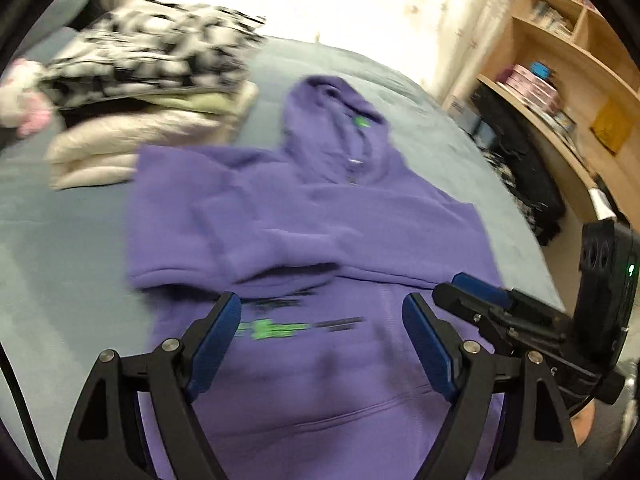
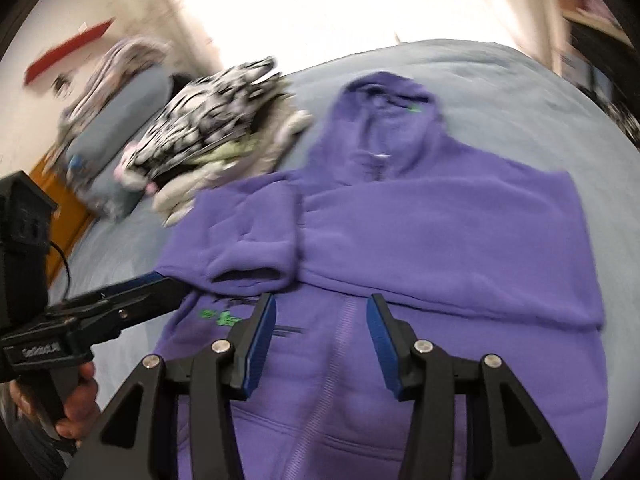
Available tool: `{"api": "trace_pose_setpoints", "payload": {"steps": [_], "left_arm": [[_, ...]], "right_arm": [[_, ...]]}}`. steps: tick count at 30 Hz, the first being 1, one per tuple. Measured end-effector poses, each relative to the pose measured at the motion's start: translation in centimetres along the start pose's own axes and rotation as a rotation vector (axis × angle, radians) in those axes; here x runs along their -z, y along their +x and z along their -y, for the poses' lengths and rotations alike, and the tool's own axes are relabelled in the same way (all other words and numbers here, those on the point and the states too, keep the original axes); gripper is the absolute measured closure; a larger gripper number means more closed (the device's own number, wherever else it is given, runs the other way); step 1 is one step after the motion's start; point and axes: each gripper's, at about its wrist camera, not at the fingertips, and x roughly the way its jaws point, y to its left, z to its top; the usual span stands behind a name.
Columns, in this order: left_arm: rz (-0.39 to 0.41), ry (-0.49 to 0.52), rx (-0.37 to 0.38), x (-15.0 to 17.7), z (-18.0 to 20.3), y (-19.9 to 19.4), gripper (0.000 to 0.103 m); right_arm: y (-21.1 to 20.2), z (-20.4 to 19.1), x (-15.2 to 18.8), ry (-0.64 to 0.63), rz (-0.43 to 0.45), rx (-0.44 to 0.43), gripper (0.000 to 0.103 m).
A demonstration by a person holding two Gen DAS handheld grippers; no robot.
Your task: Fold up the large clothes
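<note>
Two claws, left (image 1: 322,312) and right (image 2: 322,314), gape empty over one purple hoodie (image 1: 320,216).

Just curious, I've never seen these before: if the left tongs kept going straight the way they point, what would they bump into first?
Most likely the purple hoodie on the bed, around its green chest print. The left tongs are open and empty.

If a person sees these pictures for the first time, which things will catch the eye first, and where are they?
First comes the purple hoodie, spread face up on the grey-blue bed with both sleeves folded across its chest and small green print below them. Behind it, on the left, lies a pile of folded clothes topped by a black-and-white patterned piece. In front, the left hand-held gripper and the right hand-held gripper are open above the hoodie's lower part, holding nothing.
</note>
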Motion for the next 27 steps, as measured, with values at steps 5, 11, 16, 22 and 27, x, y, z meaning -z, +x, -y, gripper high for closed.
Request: {"api": "trace_pose_setpoints", "payload": {"steps": [5, 11, 16, 22, 27], "left_arm": [[0.012, -0.067, -0.106, 1.1, -4.4, -1.2, 0.022], [-0.036, -0.149, -0.147, 2.7, -8.2, -0.3, 0.022], [-0.06, -0.184, -0.15, 3.6, -9.6, 0.8, 0.022], [-0.066, -0.199, -0.159, 3.6, -9.9, 1.4, 0.022], [-0.043, -0.174, -0.171, 3.5, -9.1, 0.9, 0.022]], "right_arm": [[4.2, -4.2, -0.9, -0.19, -0.039, 0.035, 0.055], [8.6, -7.3, -1.9, -0.407, -0.09, 0.13, 0.055], [12.2, -9.6, -1.9, -0.577, -0.13, 0.236, 0.055], [13.0, -10.3, -3.5, -0.563, -0.11, 0.234, 0.09], [5.1, -5.9, -8.0, -0.245, 0.094, 0.1, 0.09]]}}
